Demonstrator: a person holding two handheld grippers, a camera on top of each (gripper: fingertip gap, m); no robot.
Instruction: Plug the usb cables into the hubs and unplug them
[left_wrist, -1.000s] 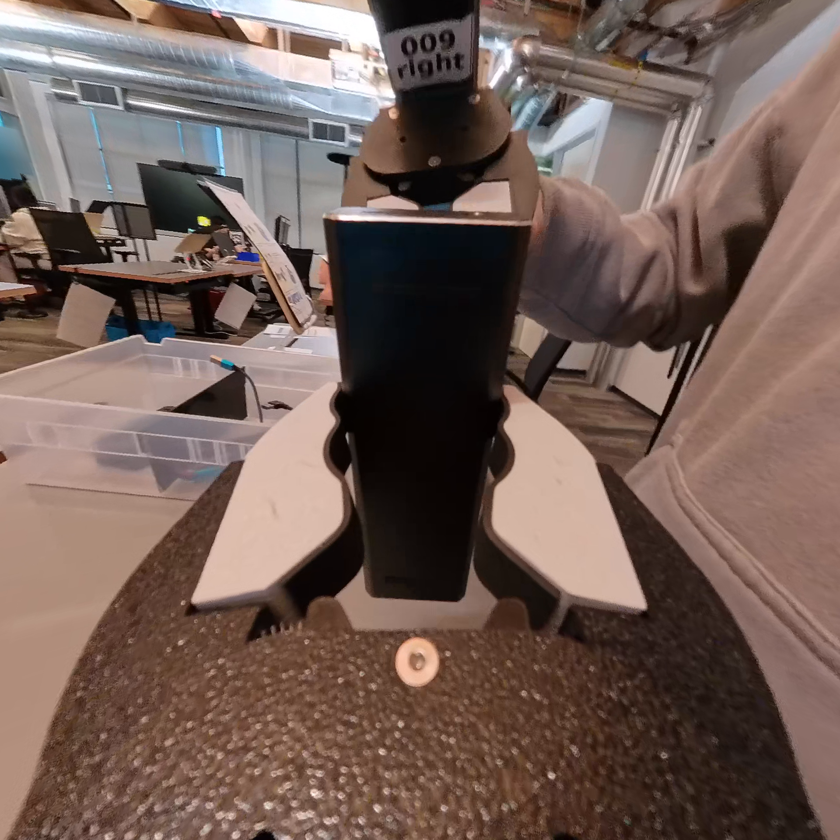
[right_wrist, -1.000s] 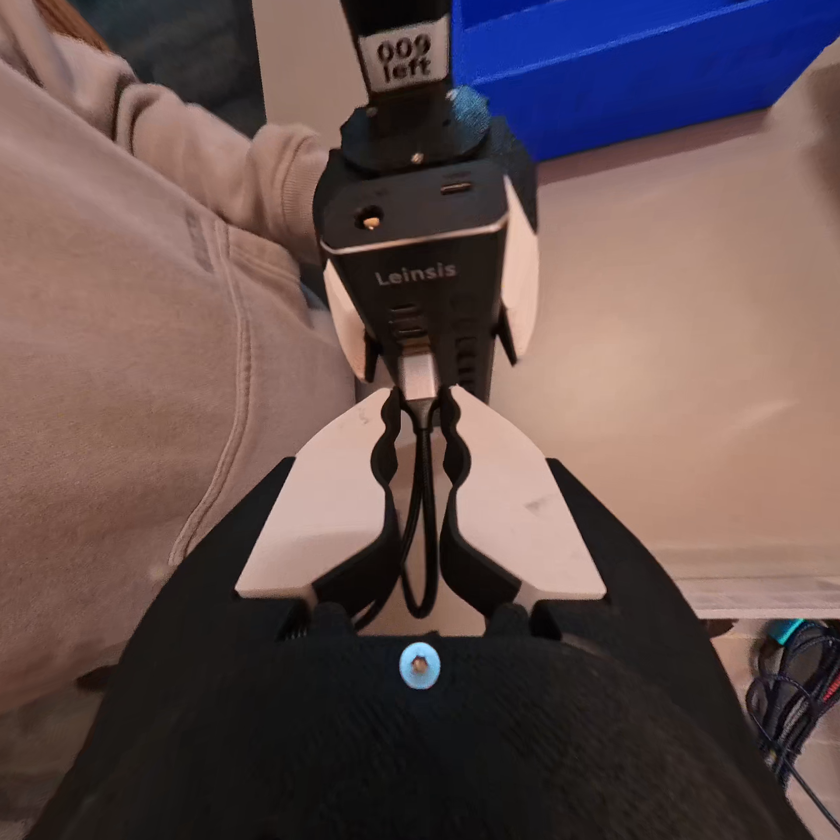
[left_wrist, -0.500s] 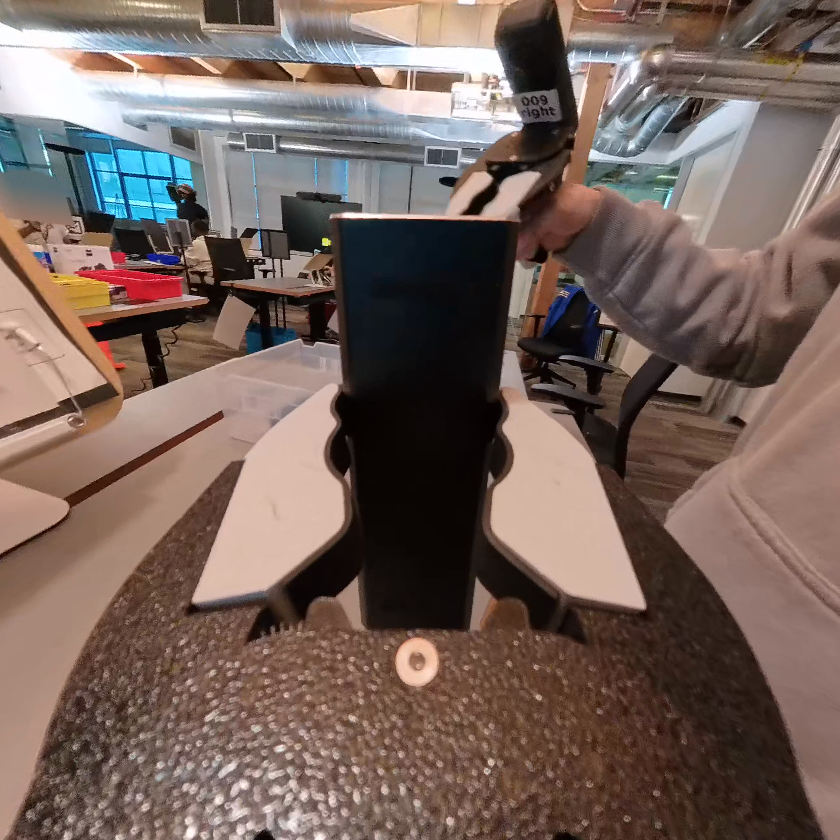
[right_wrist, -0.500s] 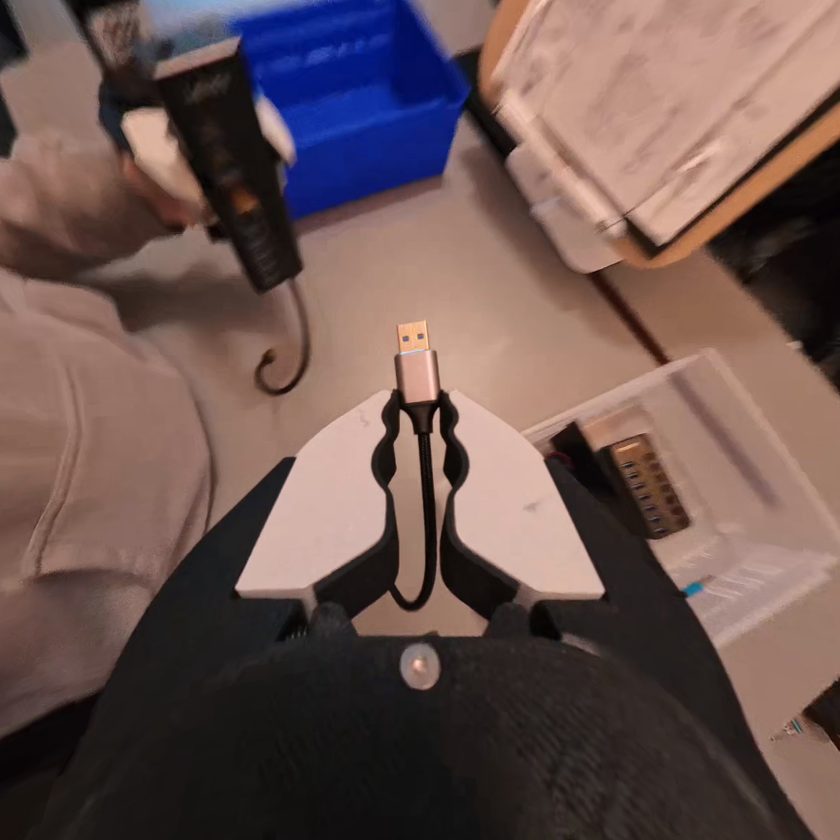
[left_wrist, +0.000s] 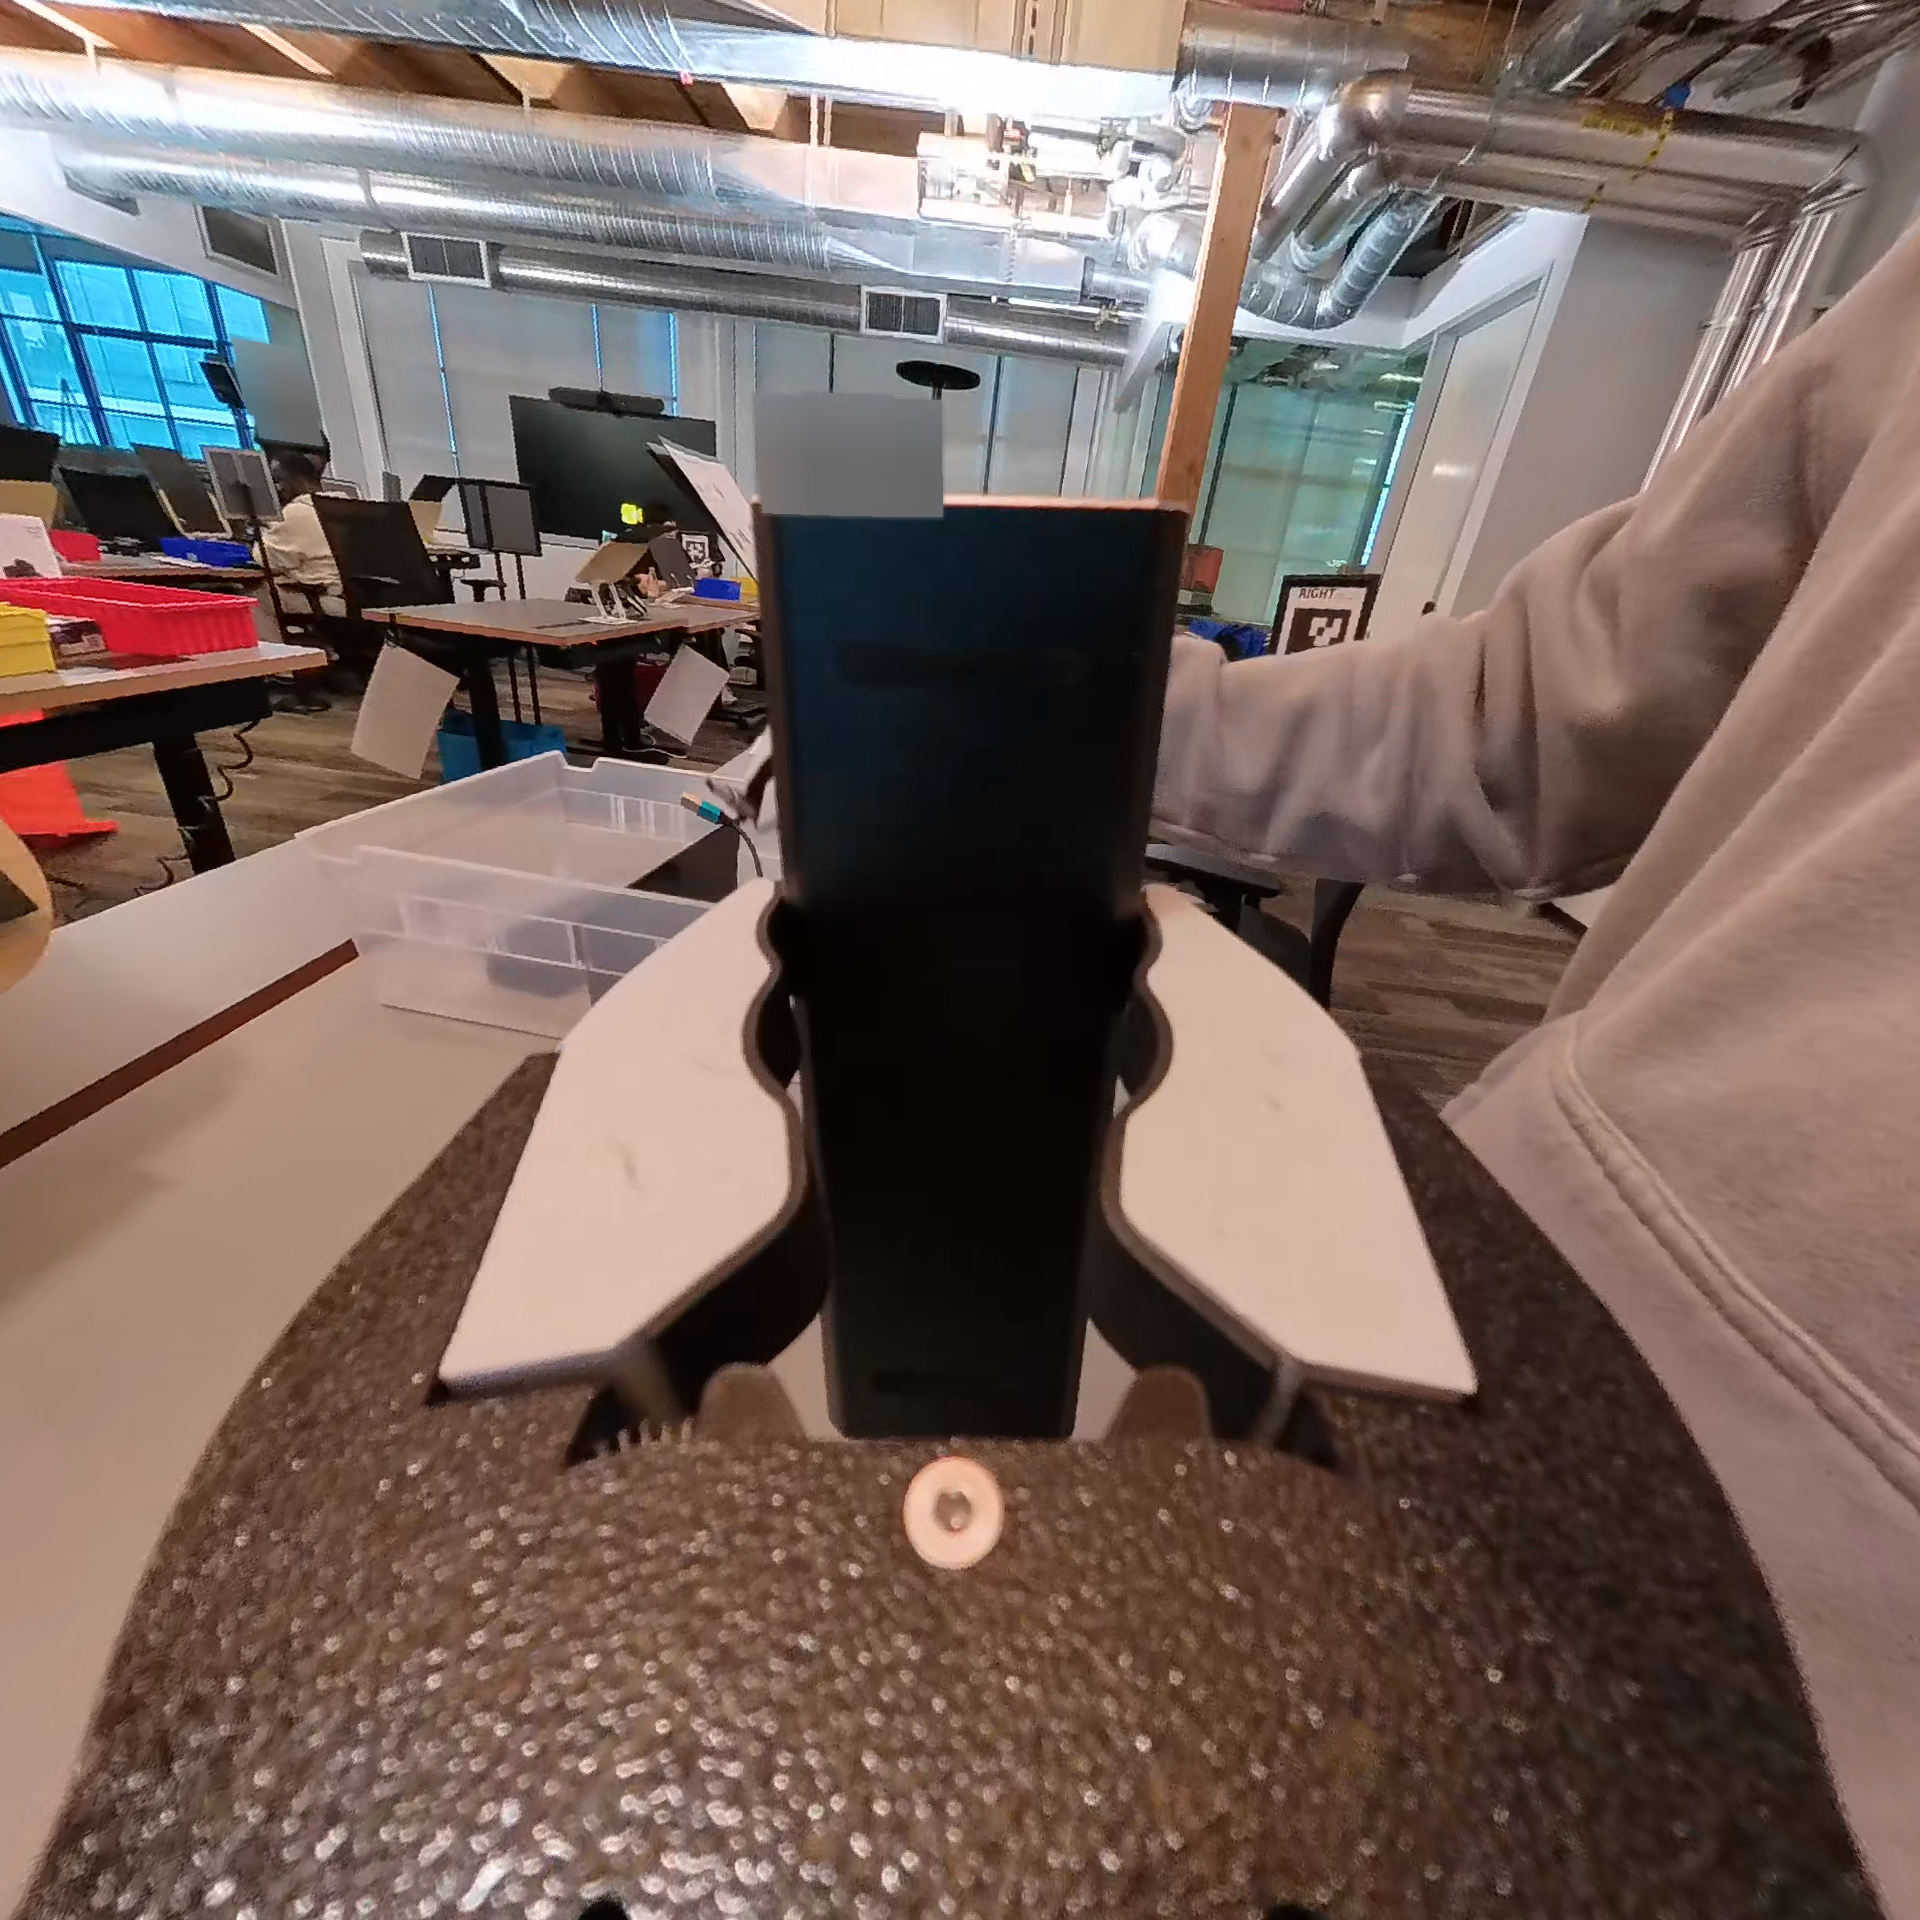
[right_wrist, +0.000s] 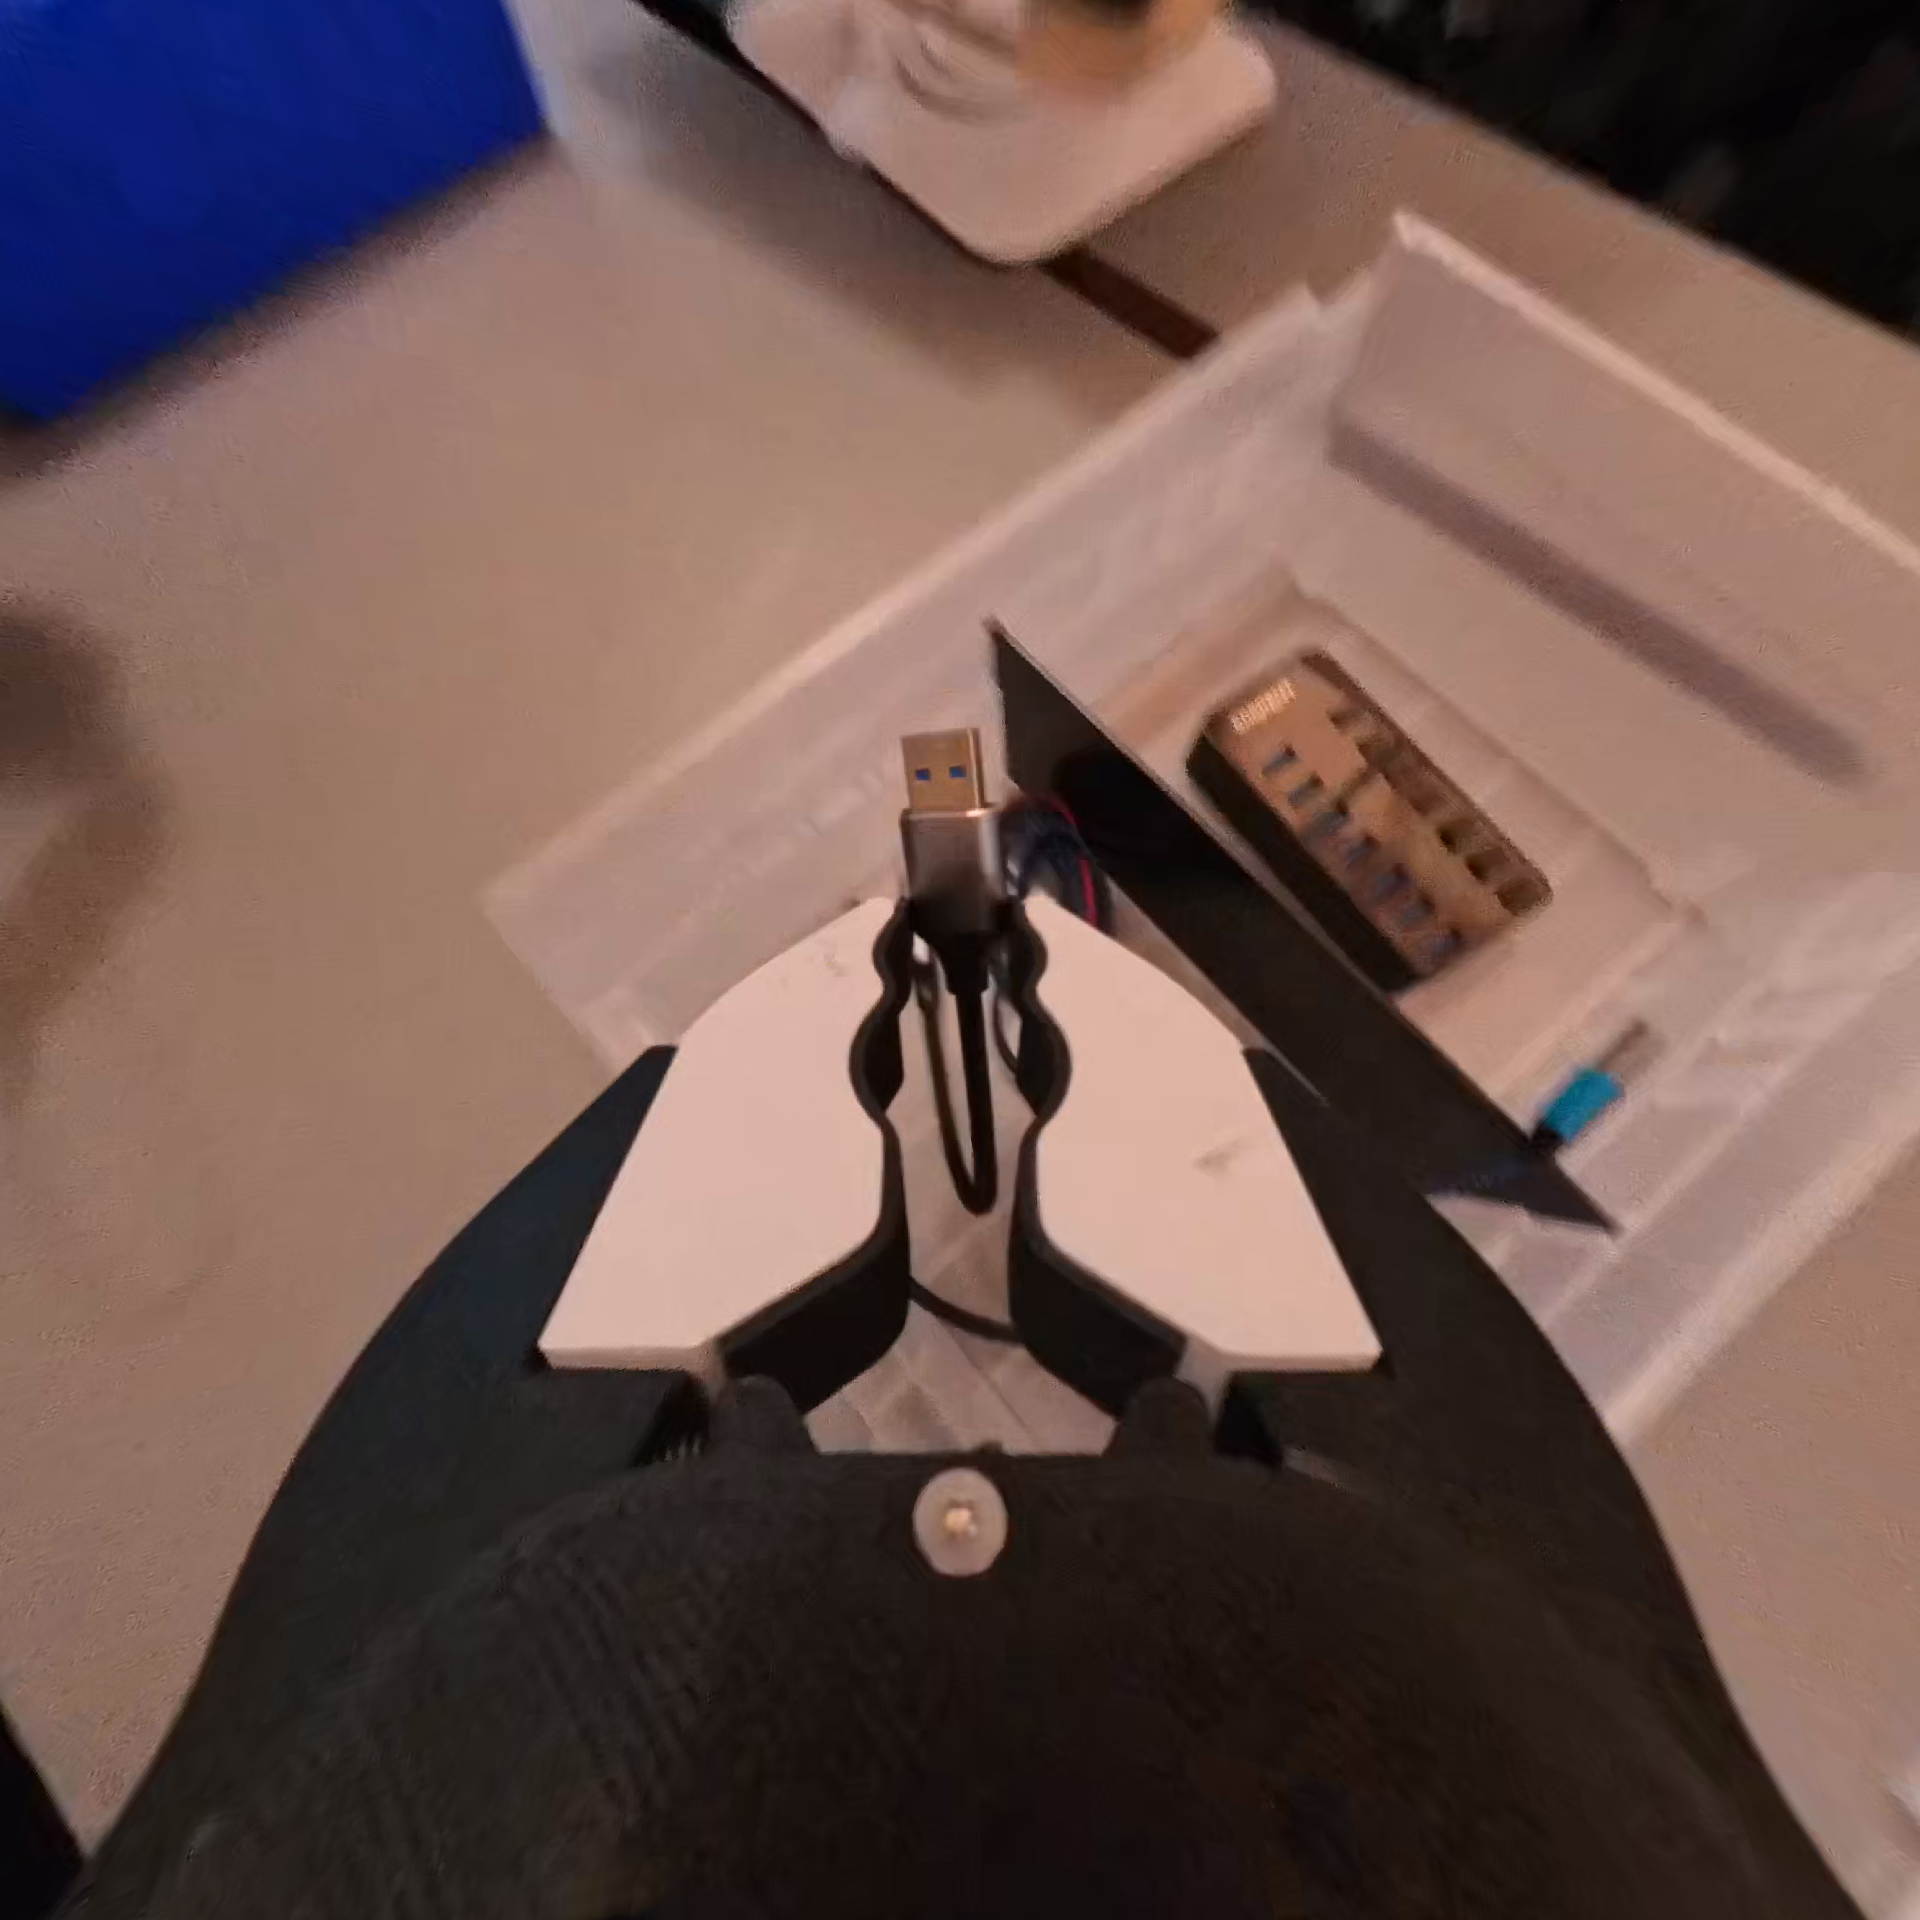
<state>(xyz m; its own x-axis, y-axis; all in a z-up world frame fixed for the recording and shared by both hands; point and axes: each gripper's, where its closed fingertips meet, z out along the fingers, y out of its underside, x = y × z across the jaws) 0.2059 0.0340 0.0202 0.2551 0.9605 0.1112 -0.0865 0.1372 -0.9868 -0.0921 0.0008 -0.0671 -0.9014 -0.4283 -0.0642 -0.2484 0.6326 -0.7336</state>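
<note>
My left gripper (left_wrist: 958, 914) is shut on a black USB hub (left_wrist: 961, 831) and holds it upright above the table; its flat back faces the camera. My right gripper (right_wrist: 948, 914) is shut on a USB cable, its silver plug with a blue tongue (right_wrist: 943, 805) sticking out past the fingertips and the black cord looping between the fingers. The plug hangs over the near end of a clear plastic bin (right_wrist: 1226, 436). In the bin lie another hub with several ports (right_wrist: 1371, 821), a black divider (right_wrist: 1247, 925) and a light-blue plug (right_wrist: 1579, 1101).
The clear bin also shows in the left wrist view (left_wrist: 488, 873) on the beige table (left_wrist: 208, 1143). A blue bin (right_wrist: 208, 156) stands at the far left and a white stand base (right_wrist: 1039, 135) behind. The person's sleeve (left_wrist: 1455, 727) reaches across at the right.
My right gripper pulled the plug out of the hub in my left gripper, then swung right and down over the clear bin. The left gripper kept hold of the hub.
</note>
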